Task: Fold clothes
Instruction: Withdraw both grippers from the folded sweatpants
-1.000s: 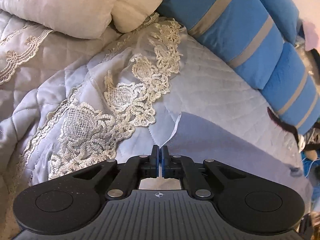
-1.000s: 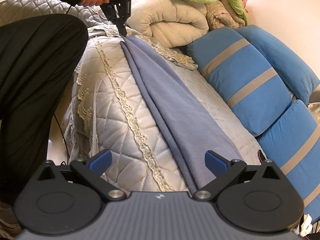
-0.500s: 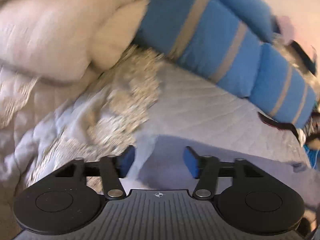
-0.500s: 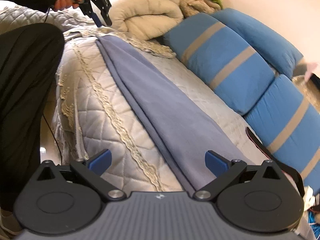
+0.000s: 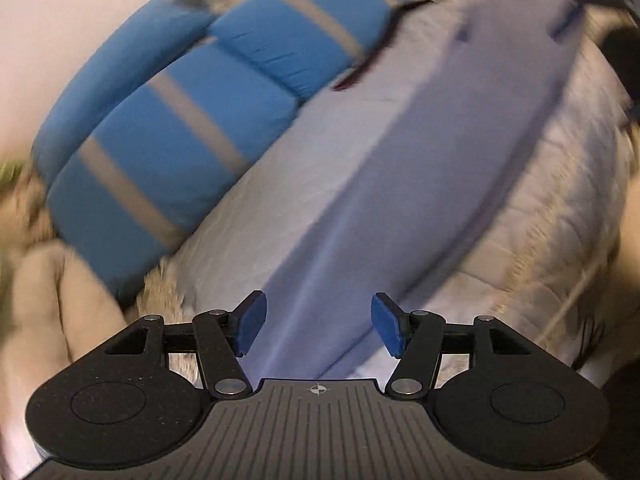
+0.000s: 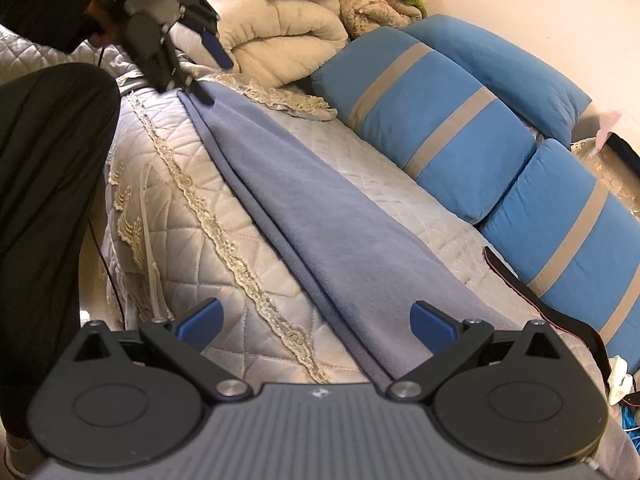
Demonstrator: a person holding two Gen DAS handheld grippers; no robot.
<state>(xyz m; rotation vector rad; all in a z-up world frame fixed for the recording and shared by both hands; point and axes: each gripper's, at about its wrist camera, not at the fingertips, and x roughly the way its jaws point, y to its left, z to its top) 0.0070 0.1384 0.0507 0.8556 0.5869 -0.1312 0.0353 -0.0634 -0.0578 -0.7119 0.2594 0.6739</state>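
Right wrist: 1 folded garment (image 6: 320,216), 3 blue cushions (image 6: 436,128), 2 tongs.

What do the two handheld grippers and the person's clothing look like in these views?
The left gripper and the right gripper match: black linkage arms with silver pivot pins, blue finger pads, round black discs either side of a grey ribbed body bearing a small crosshair mark. A thin dark cable hangs near the person, who wears a black sleeve and black trousers.
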